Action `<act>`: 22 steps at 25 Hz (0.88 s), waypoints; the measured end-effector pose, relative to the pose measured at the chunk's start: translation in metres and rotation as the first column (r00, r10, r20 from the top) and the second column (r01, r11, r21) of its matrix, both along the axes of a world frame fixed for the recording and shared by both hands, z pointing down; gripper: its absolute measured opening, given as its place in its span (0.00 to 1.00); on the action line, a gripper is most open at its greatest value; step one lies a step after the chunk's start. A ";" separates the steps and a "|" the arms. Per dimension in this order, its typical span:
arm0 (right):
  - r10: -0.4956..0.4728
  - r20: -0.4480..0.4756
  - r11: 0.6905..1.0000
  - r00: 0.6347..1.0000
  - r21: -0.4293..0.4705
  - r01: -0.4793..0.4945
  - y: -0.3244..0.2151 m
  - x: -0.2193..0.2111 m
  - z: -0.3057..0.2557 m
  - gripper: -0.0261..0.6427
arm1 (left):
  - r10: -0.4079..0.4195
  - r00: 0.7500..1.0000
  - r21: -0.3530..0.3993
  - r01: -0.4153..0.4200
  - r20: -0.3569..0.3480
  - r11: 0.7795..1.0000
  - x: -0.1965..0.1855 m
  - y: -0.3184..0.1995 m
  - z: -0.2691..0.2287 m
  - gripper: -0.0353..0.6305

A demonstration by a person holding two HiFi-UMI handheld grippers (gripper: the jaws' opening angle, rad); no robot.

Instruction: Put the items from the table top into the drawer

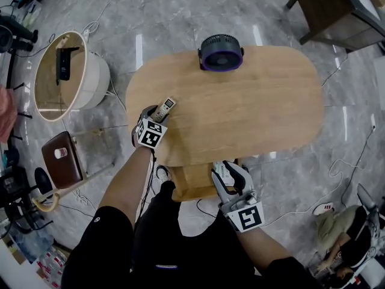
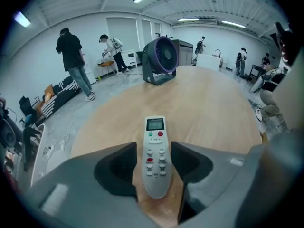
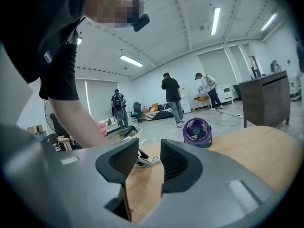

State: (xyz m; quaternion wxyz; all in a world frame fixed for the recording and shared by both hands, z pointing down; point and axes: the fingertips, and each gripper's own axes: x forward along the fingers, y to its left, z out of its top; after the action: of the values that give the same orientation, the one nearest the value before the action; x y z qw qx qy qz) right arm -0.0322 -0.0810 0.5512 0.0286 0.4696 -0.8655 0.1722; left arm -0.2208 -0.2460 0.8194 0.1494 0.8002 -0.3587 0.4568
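Note:
A white remote control point(image 1: 163, 108) lies near the left edge of the oval wooden table point(image 1: 258, 110). My left gripper point(image 1: 155, 115) points down at it. In the left gripper view the remote point(image 2: 154, 158) lies flat on the wood between the two dark jaws of that gripper point(image 2: 153, 145), with a thin gap showing on its left side, so the gripper is open. My right gripper point(image 1: 227, 168) hovers at the table's front edge beside a wooden drawer box point(image 1: 191, 186). It point(image 3: 149, 148) is open with nothing between its jaws. A purple fan point(image 1: 221, 52) stands at the far edge.
A round cream tub with a mirror-like top point(image 1: 63, 74) and a brown stool point(image 1: 60, 158) stand left of the table. A dark desk point(image 1: 337, 8) is at the far right. Cables trail over the marble floor. People point(image 2: 73, 56) stand in the background.

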 end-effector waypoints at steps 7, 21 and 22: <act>-0.003 0.010 1.000 1.000 -0.023 0.003 0.006 0.000 0.008 0.30 | 0.033 0.998 -0.088 -0.039 -0.058 0.995 0.003 0.000 0.009 0.39; 0.014 0.030 0.999 0.999 -0.051 -0.012 0.011 0.025 0.012 0.29 | -0.142 0.988 -0.067 0.138 -0.057 0.988 -0.009 0.002 -0.015 0.37; 0.011 0.029 0.999 1.000 -0.052 -0.009 0.013 0.029 0.012 0.29 | -0.148 0.988 -0.062 0.144 -0.053 0.988 -0.009 0.004 -0.017 0.37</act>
State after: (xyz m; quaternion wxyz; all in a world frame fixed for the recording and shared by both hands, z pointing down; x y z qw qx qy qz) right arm -0.0032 -0.0685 0.5633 0.0273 0.4705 -0.8586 0.2016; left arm -0.2299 -0.2420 0.8020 0.2158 0.7798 -0.3987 0.4317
